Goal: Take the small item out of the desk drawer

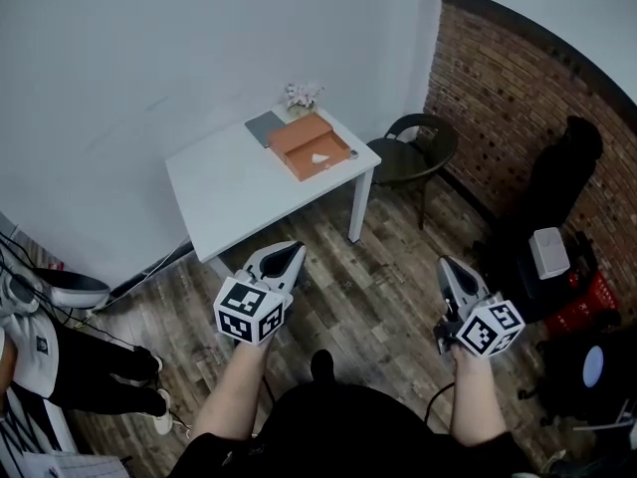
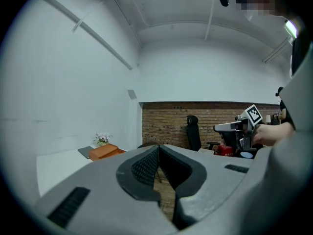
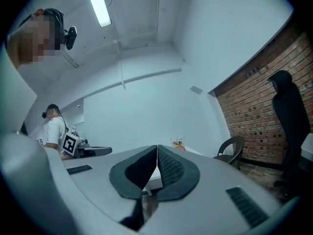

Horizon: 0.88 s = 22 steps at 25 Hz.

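**deskfan:** Looking at both grippers hovering over the wood floor, well short of the white table (image 1: 239,187). Seeing the left gripper (image 1: 292,252) with jaws pressed fully together on nothing, aiming at the table's near edge. Seeing the right gripper (image 1: 446,264) just the same: clamped tight, pinching nothing, hanging off the table's right side, nearer the dark chair (image 1: 413,152).

**gripnerd:** Spotting the target though. Making out the orange drawer (image 1: 311,145) on the table's far right corner, apparently open on top, and the small white item (image 1: 319,157) lying inside it. Also noticing a grey pad (image 1: 265,127) just beside the drawer along the table's far edge, plus a little flower pot (image 1: 302,96) right behind it.

**deskfan:** So guessing nothing done yet. Worrying about the reach: arriving with jaws closed like that and just poking the item deeper instead of straddling it.

**gripnerd:** Yep, needing to spread one pair before going in. Also worrying about nudging the drawer wall and sliding the whole thing across that smooth tabletop, maybe right off the corner toward the chair. Probably wanting to brace it with the other gripper. And risking clipping the flowers when coming in over the table's far edge, or pinching that small item too high and dropping it back in.
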### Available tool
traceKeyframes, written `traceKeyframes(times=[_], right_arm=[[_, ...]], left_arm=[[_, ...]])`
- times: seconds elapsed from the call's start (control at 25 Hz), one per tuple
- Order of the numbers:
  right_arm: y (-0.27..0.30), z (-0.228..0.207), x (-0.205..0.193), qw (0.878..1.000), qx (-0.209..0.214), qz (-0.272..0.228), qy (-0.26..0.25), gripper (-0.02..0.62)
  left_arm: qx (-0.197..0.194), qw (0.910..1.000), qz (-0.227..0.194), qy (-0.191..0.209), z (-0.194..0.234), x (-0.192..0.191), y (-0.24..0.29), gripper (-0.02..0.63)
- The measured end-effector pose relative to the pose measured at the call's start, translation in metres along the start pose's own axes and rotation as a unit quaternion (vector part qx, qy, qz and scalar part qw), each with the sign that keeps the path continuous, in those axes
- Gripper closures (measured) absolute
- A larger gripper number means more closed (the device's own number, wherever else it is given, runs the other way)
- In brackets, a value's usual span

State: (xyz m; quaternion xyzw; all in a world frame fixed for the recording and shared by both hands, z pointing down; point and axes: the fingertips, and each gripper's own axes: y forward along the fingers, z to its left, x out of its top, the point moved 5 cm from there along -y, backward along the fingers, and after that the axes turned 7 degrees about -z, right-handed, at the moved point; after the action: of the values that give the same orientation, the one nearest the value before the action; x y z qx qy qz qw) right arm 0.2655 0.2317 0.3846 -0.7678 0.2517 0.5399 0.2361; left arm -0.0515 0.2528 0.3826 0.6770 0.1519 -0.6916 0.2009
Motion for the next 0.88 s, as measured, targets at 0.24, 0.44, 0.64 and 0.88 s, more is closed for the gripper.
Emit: traceKeyframes(times=[0.24,0.44,0.64,0.88], right_arm=[[0.095,0.012,-0.006,1.000,0.012,0.006,-0.008,0.591],[0.136,0.015,-0.008,1.000,0.022,0.009,-0.005,0.591],[0.168,0.001,-0.007,1.000,0.024,0.006,-0.002,0.591],[0.218,-0.027,-0.028,0.999,0.034,0.026,0.018,0.591]], left_arm=[[-0.005,1.0000,0.007,-0.003,0.087,0.003,0.030,0.594],[-0.017,0.9998,0.008,-0.004,0.115,0.006,0.051,0.595],[-0.024,0.9996,0.014,-0.008,0.134,0.002,0.068,0.595],[-0.023,0.9993,0.030,-0.006,0.169,-0.009,0.105,0.595]])
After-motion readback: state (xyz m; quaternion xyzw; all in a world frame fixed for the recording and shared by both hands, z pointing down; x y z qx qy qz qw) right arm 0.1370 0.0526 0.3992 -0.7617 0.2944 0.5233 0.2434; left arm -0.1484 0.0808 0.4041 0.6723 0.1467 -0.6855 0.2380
